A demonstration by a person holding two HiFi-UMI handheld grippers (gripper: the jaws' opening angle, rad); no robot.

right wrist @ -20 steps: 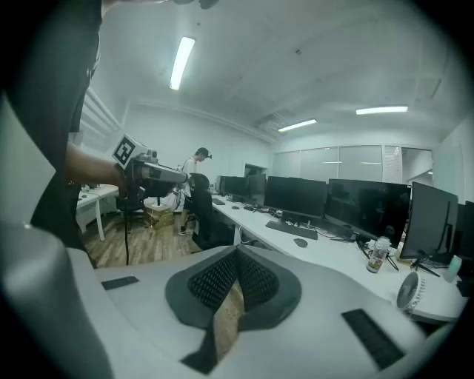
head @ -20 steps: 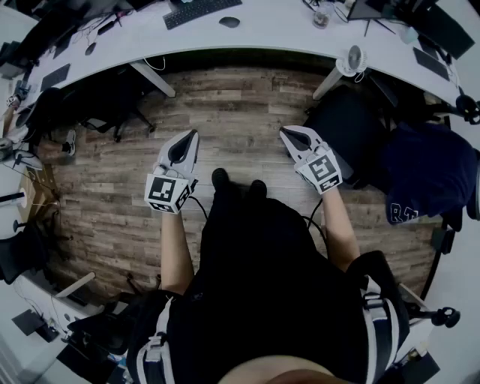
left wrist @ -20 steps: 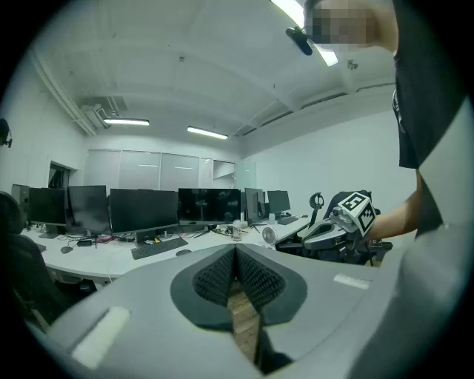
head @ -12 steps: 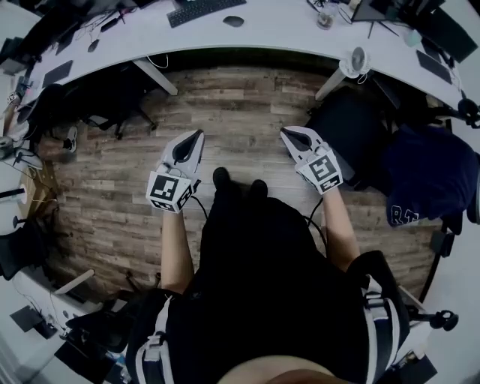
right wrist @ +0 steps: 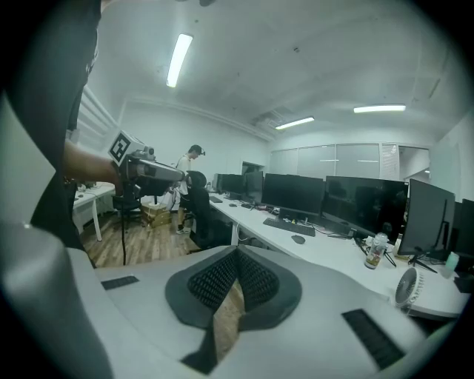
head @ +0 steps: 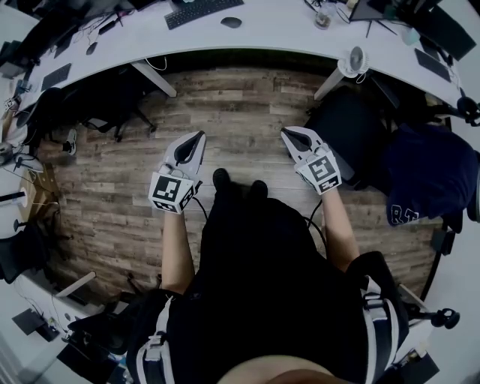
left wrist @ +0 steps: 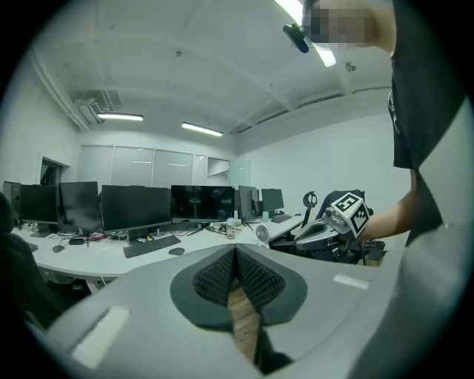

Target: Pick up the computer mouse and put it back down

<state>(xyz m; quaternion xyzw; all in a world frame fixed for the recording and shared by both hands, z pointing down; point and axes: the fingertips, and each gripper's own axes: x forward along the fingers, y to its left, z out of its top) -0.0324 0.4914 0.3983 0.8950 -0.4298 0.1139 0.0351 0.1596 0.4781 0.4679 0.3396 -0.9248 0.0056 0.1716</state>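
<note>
Hovering over floor: left gripper (head: 197, 138) and right gripper (head: 288, 135), jaws closed, nothing held. Mouse (head: 231, 22) on desk (head: 285, 31), well away, apparently just beside keyboard (head: 202, 11).

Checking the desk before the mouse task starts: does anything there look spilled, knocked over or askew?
Nothing stands out. The dark oval computer mouse lies flat on the white curved desk beside the black keyboard, and the small white fan stands upright near the desk's edge.

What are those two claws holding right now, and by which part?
Nothing. The left gripper and right gripper are both shut and empty; the mouse lies on the desk, away from both.
</note>
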